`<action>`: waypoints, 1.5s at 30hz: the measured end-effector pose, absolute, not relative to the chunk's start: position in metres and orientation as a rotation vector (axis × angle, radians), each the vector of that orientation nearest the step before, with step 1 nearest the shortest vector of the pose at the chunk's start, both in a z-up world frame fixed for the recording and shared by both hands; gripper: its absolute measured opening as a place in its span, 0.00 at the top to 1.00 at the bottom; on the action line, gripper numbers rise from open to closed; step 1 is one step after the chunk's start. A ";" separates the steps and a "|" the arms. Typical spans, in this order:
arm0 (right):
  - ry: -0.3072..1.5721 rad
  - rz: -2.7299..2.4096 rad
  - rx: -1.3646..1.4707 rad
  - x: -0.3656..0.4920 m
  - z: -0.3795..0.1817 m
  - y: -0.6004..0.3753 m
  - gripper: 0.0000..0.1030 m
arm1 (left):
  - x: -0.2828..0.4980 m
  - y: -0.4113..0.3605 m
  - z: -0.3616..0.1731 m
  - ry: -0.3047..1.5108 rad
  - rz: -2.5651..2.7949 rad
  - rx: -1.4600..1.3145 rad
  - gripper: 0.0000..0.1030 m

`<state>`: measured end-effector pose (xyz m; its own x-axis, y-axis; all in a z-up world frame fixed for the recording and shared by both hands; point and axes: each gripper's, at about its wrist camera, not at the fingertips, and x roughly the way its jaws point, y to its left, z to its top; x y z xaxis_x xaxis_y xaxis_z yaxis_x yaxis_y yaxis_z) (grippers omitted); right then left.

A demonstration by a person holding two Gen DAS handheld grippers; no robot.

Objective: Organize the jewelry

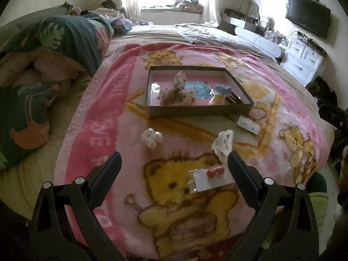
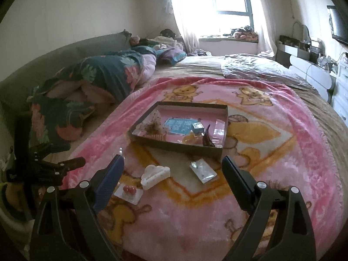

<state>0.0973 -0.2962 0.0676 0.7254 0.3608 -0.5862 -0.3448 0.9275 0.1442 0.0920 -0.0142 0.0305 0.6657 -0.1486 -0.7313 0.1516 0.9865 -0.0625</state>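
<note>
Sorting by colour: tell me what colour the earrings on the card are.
Red earrings, clearest in the left wrist view.

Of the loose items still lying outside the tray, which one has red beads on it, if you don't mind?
The white earring card nearest the left claw; the others show no red.

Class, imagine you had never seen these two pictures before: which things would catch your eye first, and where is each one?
First, the pink teddy-bear blanket spread over the bed, with a dark shallow box of trinkets at its middle. In front of the box lie a white claw hair clip, a card of red earrings and a clear packet. Both grippers, left and right, hover with jaws wide open.
</note>
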 end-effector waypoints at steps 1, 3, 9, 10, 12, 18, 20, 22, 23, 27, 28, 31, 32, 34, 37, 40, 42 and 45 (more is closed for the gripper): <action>0.655 0.390 0.027 0.097 0.066 -0.297 0.12 | 0.091 -0.015 0.029 0.827 -0.170 0.004 0.12; 0.665 0.387 0.027 0.096 0.061 -0.297 0.12 | 0.090 -0.016 0.024 0.836 -0.171 0.004 0.12; 0.693 0.379 0.021 0.096 0.049 -0.298 0.12 | 0.087 -0.026 0.007 0.877 -0.197 0.007 0.12; 0.697 0.377 0.022 0.096 0.047 -0.299 0.12 | 0.087 -0.029 0.004 0.886 -0.199 0.010 0.12; 0.703 0.376 0.023 0.096 0.043 -0.300 0.12 | 0.086 -0.034 -0.001 0.898 -0.214 0.018 0.12; 0.725 0.369 0.021 0.097 0.033 -0.303 0.12 | 0.086 -0.055 -0.019 0.941 -0.256 0.044 0.12; 0.728 0.366 0.023 0.098 0.030 -0.305 0.12 | 0.086 -0.062 -0.025 0.951 -0.264 0.055 0.12; 0.736 0.362 0.025 0.099 0.026 -0.307 0.12 | 0.087 -0.068 -0.033 0.967 -0.273 0.054 0.12; 0.741 0.360 0.027 0.100 0.024 -0.309 0.12 | 0.089 -0.071 -0.037 0.978 -0.279 0.052 0.12; 0.760 0.359 0.038 0.103 0.016 -0.313 0.12 | 0.097 -0.080 -0.053 1.022 -0.287 0.037 0.12; 0.765 0.360 0.042 0.105 0.014 -0.314 0.12 | 0.100 -0.080 -0.056 1.029 -0.279 0.030 0.12; 0.781 0.356 0.047 0.111 0.006 -0.318 0.12 | 0.110 -0.078 -0.065 1.056 -0.264 -0.008 0.12; 0.784 0.354 0.047 0.112 0.004 -0.318 0.12 | 0.112 -0.078 -0.066 1.060 -0.259 -0.013 0.12; 0.798 0.352 0.053 0.118 -0.002 -0.320 0.12 | 0.117 -0.079 -0.072 1.065 -0.255 -0.016 0.12; 0.822 0.366 0.074 0.127 -0.012 -0.322 0.12 | 0.122 -0.083 -0.077 1.068 -0.249 0.003 0.14; 0.843 0.364 0.075 0.137 -0.020 -0.324 0.12 | 0.127 -0.088 -0.081 1.076 -0.255 0.007 0.20; 0.856 0.359 0.069 0.144 -0.026 -0.324 0.12 | 0.129 -0.093 -0.081 1.067 -0.256 0.028 0.20; 0.872 0.356 0.053 0.156 -0.034 -0.323 0.12 | 0.132 -0.098 -0.083 1.059 -0.259 0.046 0.23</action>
